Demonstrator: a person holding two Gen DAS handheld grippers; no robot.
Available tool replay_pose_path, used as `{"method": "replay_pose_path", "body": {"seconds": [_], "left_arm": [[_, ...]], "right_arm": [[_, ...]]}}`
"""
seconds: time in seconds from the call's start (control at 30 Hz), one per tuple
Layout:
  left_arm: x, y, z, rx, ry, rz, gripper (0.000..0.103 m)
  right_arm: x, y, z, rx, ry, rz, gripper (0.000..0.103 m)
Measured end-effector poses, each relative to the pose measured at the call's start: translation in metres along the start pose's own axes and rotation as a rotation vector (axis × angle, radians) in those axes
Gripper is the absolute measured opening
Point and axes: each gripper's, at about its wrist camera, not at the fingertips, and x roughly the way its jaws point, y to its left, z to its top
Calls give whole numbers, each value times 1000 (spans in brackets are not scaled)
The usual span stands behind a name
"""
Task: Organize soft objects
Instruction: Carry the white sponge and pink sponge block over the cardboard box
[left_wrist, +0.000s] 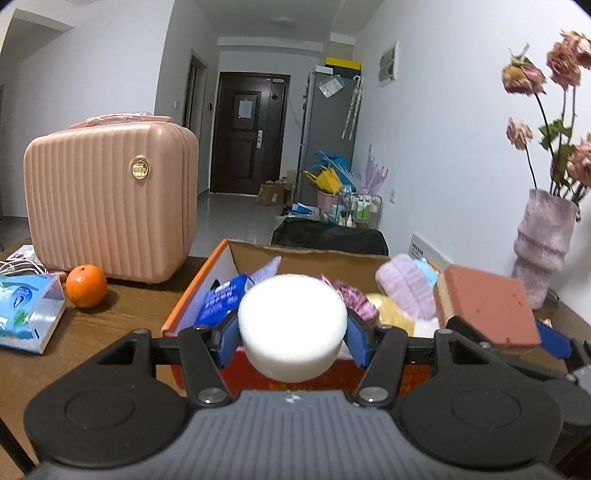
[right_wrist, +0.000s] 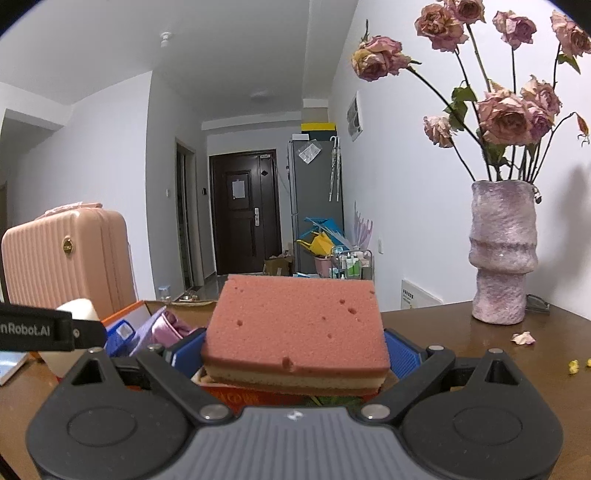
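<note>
Item: two soft pieces in hand over an open cardboard box on a brown tabletop. Left tool: blue pads closed against the sides of a white round foam puck, held above the box's near edge. Right tool: pads closed on a pink layered sponge, held level at the box's right end. Box contents: lilac fluffy cloth, purple scrunched fabric, yellow soft piece, blue packet. Step judged: carry-to-box, both pieces not yet released. Next move calls for lowering each over a free spot among the contents and parting the pads; foam should spring back. Writing: "nRobot.AI" legible on the left tool's arm in the right view; blue packet's print and the tissue pack label unreadable. Nearby: orange, pink ribbed case, vase of dried roses.
</note>
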Motion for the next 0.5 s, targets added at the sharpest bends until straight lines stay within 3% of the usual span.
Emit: {"method": "replay_pose_path", "body": {"seconds": [0.5], "left_arm": [[44, 6, 26, -52, -20, 26, 59]], "right_arm": [[46, 23, 10, 9, -26, 7, 98]]}}
